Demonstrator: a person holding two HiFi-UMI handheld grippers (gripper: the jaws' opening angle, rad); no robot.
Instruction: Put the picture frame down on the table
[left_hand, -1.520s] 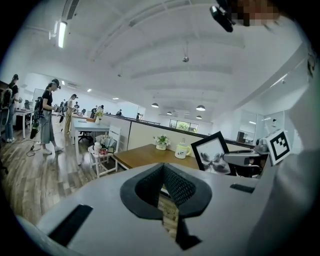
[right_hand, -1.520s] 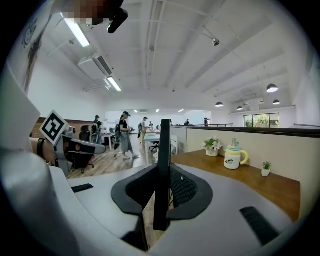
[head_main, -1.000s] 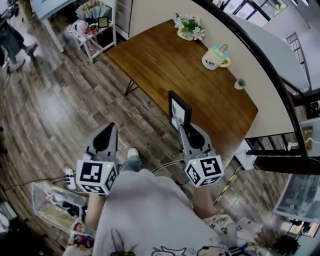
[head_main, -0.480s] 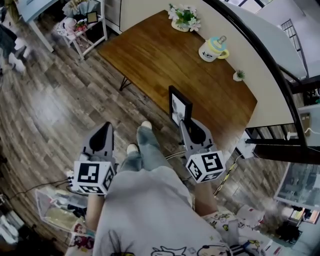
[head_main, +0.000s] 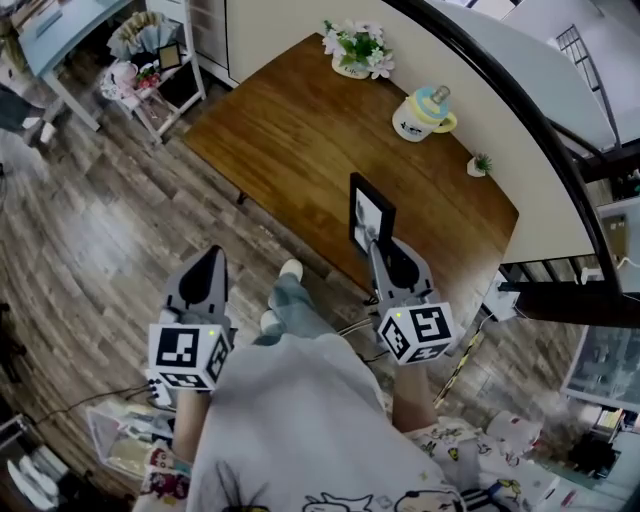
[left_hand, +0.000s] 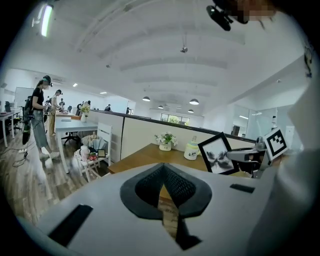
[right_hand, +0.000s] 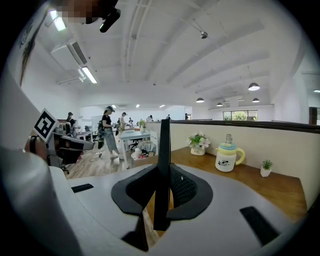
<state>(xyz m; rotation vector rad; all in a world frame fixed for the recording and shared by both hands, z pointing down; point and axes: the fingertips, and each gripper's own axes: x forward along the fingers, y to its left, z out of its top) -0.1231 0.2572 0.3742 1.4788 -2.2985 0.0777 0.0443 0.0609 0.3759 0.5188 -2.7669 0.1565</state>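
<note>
A black picture frame (head_main: 371, 212) with a grey print stands upright over the near edge of the brown wooden table (head_main: 290, 120). My right gripper (head_main: 374, 241) is shut on its lower edge. In the right gripper view the frame (right_hand: 163, 145) runs edge-on between the jaws of the right gripper (right_hand: 162, 169), with both pads pressed on it. My left gripper (head_main: 213, 253) hangs over the wood floor, left of the table, and holds nothing. Its jaws (left_hand: 162, 167) meet at the tips. The left gripper view also catches the frame (left_hand: 218, 154) at the right.
A flower pot (head_main: 355, 50), a lidded mug (head_main: 425, 113) and a tiny potted plant (head_main: 481, 165) stand along the table's far edge by a white partition. A small white rack (head_main: 150, 85) with odds and ends stands left of the table. People (left_hand: 39, 117) stand far off.
Both grippers have moved forward toward the table. The frame, which was held beside the table's near edge, now hangs over that edge. Both grips look the same.
</note>
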